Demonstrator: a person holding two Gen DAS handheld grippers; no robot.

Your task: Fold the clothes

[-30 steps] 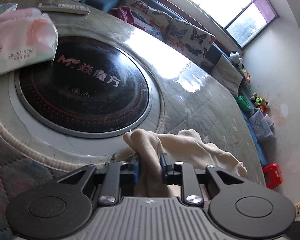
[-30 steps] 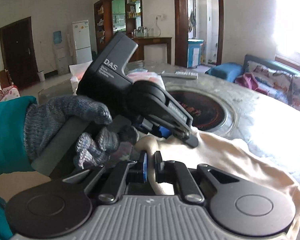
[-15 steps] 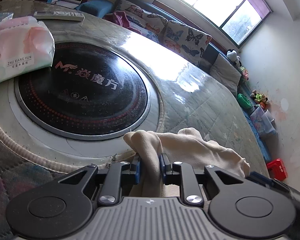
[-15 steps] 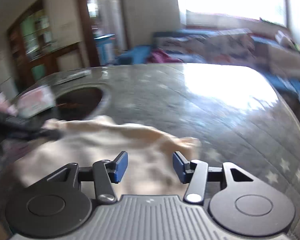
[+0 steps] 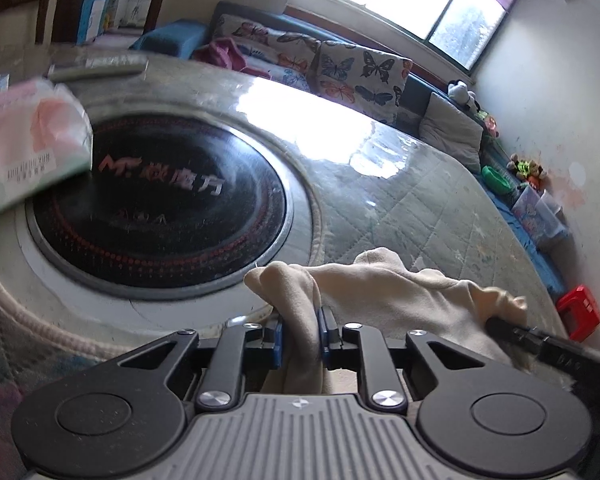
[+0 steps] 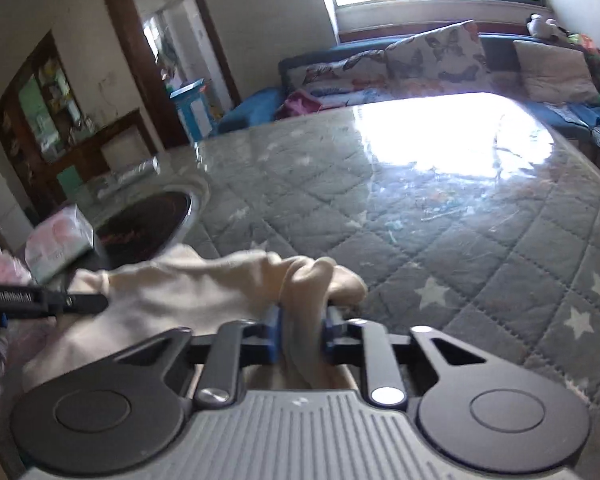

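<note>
Two hand-held grippers, one cream garment between them.

From the left wrist: left hand-held gripper (image 5: 300,338) closed on a bunched fold of the cream garment (image 5: 400,296), blue pads pressing the cloth from both sides. Garment lying on the quilted bench (image 5: 400,208), just beside the round black cooktop (image 5: 160,200) set into the bench top, on the side of the cooktop nearest the camera and away from the window. Pink tissue pack (image 5: 28,144) resting at the far edge of the cooktop, partly over its rim, blurred. Flat grey remote (image 5: 100,68) beyond the cooktop, well apart from the garment. Black body of the right hand-held gripper (image 5: 548,350) touching the far end of the garment, farther from the cooktop.

From the right wrist: right hand-held gripper (image 6: 302,334) closed on another bunched part of the cream garment (image 6: 188,288), cloth squeezed between the blue pads and rising above them. Cooktop (image 6: 144,220) just behind the garment. Tissue pack (image 6: 58,244) beside the cooktop. Tip of the left hand-held gripper (image 6: 40,304) at the garment end nearest the cooktop. Bench surface (image 6: 440,220) shining under the window light.
</note>
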